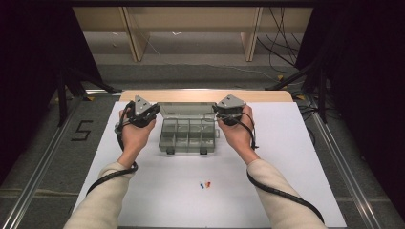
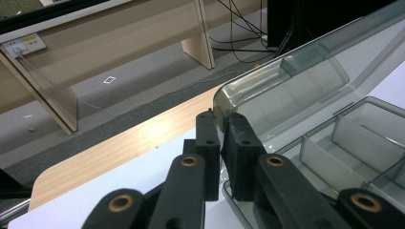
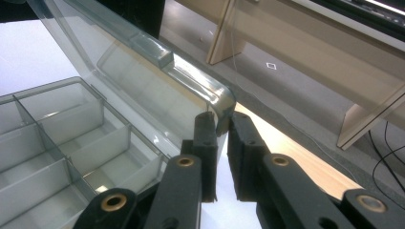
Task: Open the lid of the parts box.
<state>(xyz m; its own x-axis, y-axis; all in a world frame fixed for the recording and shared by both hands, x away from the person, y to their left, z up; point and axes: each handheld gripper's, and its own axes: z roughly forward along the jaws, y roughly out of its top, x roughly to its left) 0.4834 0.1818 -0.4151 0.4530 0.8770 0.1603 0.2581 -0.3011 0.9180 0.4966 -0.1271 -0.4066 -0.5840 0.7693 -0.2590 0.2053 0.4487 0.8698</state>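
A clear grey compartment box [image 1: 187,136] stands open on the white sheet, its lid [image 1: 184,109] raised at the far side. My left gripper [image 1: 157,111] is shut on the lid's left corner [image 2: 224,102], with the thin plastic edge pinched between the black pads. My right gripper [image 1: 214,112] is shut on the lid's right corner [image 3: 223,106] in the same way. The box's compartments [image 3: 57,143] look empty in both gripper views. Two small pieces, one blue [image 1: 202,185] and one red [image 1: 208,183], lie on the sheet nearer the person.
The white sheet [image 1: 286,143] covers a wooden table whose far edge [image 1: 205,95] shows behind the box. Beyond it are wooden shelf legs [image 1: 252,33] and floor cables [image 1: 282,43]. Metal rails [image 1: 43,157] run along both sides.
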